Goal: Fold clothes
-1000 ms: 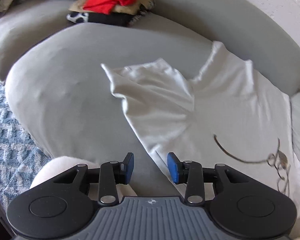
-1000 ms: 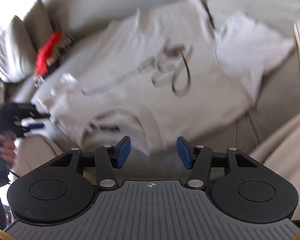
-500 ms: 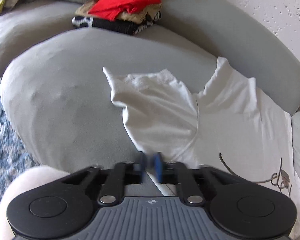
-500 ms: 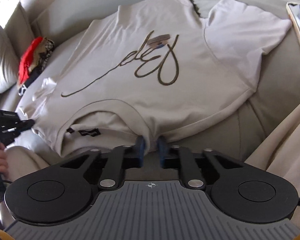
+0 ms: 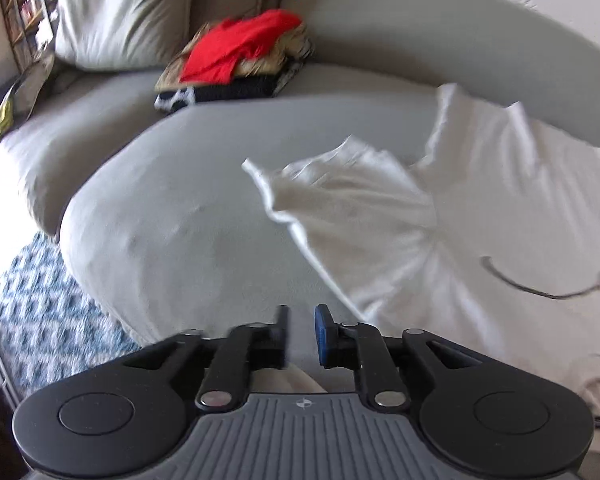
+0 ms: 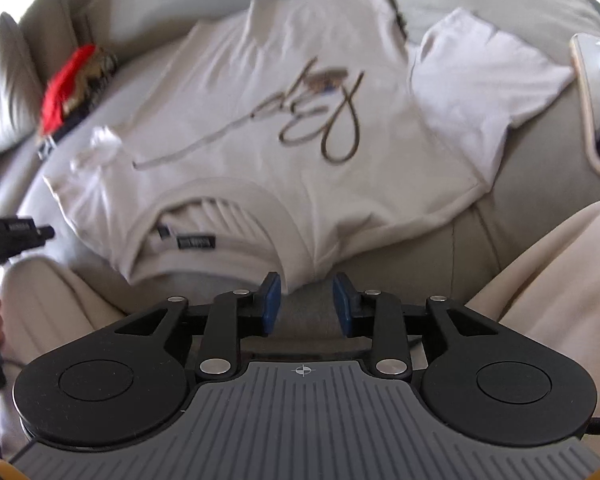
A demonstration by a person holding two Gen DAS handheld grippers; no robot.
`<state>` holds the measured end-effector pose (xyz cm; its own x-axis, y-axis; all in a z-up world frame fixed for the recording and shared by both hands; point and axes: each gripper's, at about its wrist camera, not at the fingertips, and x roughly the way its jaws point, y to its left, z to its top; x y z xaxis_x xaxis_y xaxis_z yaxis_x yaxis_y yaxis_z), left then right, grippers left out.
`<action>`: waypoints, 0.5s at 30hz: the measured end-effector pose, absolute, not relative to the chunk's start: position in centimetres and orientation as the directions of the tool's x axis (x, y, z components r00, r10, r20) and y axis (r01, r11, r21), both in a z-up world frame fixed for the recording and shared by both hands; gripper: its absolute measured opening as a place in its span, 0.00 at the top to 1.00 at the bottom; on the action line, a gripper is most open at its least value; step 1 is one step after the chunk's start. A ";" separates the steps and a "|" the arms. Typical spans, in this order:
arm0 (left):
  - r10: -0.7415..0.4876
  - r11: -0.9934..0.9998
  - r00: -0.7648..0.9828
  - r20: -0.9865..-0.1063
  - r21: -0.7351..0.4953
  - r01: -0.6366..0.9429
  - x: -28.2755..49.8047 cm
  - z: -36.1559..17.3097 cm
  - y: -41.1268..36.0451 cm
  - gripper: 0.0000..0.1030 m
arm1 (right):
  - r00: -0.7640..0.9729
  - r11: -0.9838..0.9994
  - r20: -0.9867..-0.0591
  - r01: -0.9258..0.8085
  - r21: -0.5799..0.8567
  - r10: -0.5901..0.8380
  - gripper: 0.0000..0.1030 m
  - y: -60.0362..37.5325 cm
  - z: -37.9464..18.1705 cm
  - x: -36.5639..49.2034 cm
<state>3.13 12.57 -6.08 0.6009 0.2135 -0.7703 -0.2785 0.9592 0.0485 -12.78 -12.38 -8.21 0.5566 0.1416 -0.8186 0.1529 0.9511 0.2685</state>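
Two grippers released at the sofa's front edge

Left gripper (image 5: 300, 330), jaws parted and empty, sits beside the white T-shirt (image 6: 300, 128) spread on the sofa (image 5: 180, 208). Right gripper (image 6: 305, 304), jaws apart, hovers just below the shirt's collar edge.

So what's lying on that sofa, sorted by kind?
Spread-out white T-shirt with gold script: 1
Stack of folded clothes topped in red: 1
Pale grey cushion: 1
Total: 3

left wrist: low, near sofa (image 5: 204, 216) | right wrist: over t-shirt (image 6: 260, 128) | shared: both
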 end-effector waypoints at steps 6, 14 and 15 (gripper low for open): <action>-0.009 1.000 0.703 -0.711 -0.025 -0.012 3.1 -5.2 7.8 0.82 | 0.673 0.952 -0.739 0.253 0.174 -0.044 0.66 -14.5 -7.5 -11.3; 0.228 0.961 0.569 -0.790 0.275 -0.003 4.5 -8.9 7.7 0.81 | 0.528 0.911 -0.808 0.412 -0.027 -0.262 1.00 -19.2 -12.1 -7.4; 0.256 0.953 0.554 -0.792 0.301 -0.010 4.2 -9.1 8.5 0.81 | 0.501 0.891 -0.815 0.452 -0.040 -0.291 1.00 -20.0 -12.3 -7.6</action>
<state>4.15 8.50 -9.09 0.5539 0.2563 -0.7922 -0.0101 0.9535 0.3014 -7.63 -19.99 -12.33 0.5014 -0.2907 -0.8149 0.4522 0.8910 -0.0396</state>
